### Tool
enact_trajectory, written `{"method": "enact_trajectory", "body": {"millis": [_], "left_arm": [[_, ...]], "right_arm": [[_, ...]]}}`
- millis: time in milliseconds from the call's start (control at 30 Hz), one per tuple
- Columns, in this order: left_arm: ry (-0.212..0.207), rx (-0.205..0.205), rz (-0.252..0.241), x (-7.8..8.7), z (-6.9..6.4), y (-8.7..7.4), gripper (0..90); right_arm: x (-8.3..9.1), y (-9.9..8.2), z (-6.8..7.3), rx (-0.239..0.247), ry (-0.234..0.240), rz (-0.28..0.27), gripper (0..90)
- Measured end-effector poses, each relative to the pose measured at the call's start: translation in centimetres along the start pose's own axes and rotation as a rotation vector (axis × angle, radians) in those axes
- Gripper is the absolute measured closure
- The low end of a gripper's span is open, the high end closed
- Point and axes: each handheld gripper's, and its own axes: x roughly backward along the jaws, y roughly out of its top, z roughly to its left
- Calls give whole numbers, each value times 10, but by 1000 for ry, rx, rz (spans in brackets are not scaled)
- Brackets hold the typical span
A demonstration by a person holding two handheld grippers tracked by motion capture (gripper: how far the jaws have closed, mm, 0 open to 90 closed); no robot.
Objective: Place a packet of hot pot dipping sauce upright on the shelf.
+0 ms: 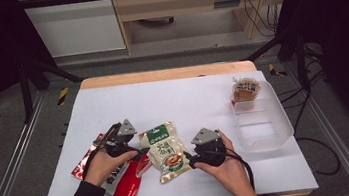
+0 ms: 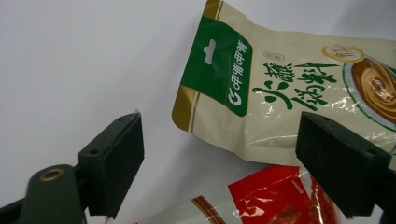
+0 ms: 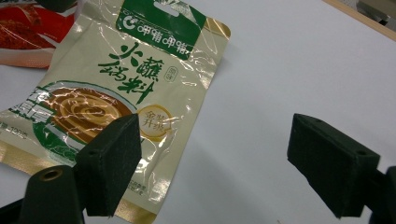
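The cream sauce pouch (image 1: 166, 151) lies flat on the desk (image 1: 188, 101), green header pointing away from me. I hold the left claw (image 2: 219, 154) wide at its header corner, the right claw (image 3: 212, 163) wide over its opposite long edge.

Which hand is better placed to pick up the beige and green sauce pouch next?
Probably the right. The right tool stands open over an edge of the beige pouch; the left tool spans both it and the red pouch.
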Motion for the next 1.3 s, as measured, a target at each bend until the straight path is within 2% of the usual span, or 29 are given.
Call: {"method": "enact_trajectory", "body": {"millis": [167, 367, 433, 467, 633, 700, 800, 867, 1300], "left_arm": [[-5, 15, 19, -8, 1, 0, 240], [-42, 29, 35, -13, -1, 2, 349], [-68, 39, 33, -14, -1, 2, 398], [-64, 36, 35, -13, -2, 3, 425], [-80, 25, 50, -13, -6, 5, 582], [-68, 32, 55, -14, -7, 6, 647], [-65, 55, 48, -12, -6, 6, 782], [-72, 47, 48, -10, -5, 5, 879], [-77, 23, 15, -2, -8, 8, 900]], "right_arm": [[-2, -1, 0, 2, 5, 9, 182], [-2, -1, 0, 8, 4, 18, 181], [-2, -1, 0, 8, 3, 20, 181], [-3, -1, 0, 9, 3, 21, 181], [-2, -1, 0, 13, 6, 24, 179], [-2, -2, 0, 17, 7, 29, 175], [-3, -2, 0, 24, 14, 40, 171], [-4, -2, 1, 30, 11, 45, 171], [-4, -2, 0, 29, 12, 40, 178]]}}
